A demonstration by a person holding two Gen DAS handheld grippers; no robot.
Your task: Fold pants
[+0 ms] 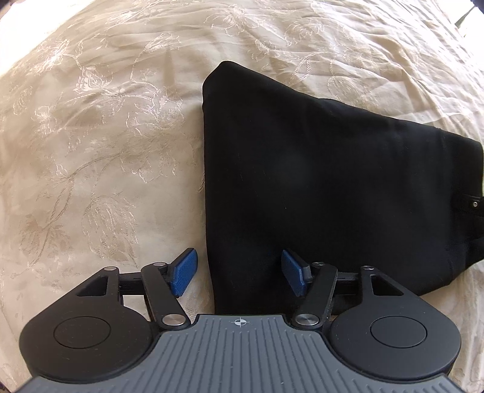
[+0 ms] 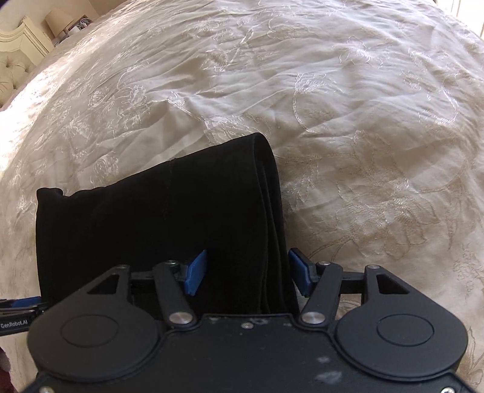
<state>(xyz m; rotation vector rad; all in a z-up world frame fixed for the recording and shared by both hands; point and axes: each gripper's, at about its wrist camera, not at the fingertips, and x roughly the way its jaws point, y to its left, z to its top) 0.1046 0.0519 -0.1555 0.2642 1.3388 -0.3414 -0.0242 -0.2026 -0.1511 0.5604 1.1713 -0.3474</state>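
1. The black pants point(image 1: 317, 187) are folded into a compact stack lying flat on the bed; in the right wrist view the pants point(image 2: 157, 217) show several layers stacked at their right edge, so it's a multi-layer fold.
2. Left gripper point(image 1: 239, 273) sits at the near left edge of the stack with its jaws spread wide; the left blue pad point(image 1: 183, 276) is over the bedspread, the right one is over the black fabric, and nothing is pinched between them.
3. Right gripper point(image 2: 248, 273) is also spread apart, straddling the layered right edge of the pants; one blue pad point(image 2: 196, 276) is over the cloth, the other just off the edge by the bedding; can't tell if either pad actually touches the fabric.
4. A bit of the left gripper pokes in at the far left of the right wrist view.
5. Underneath it all is a cream bedspread point(image 1: 90, 151) with embroidered floral patterns, kinda wrinkly; a tufted headboard point(image 2: 13, 72) and a lamp point(image 2: 59, 19) show up in the top left corner of the right wrist view.
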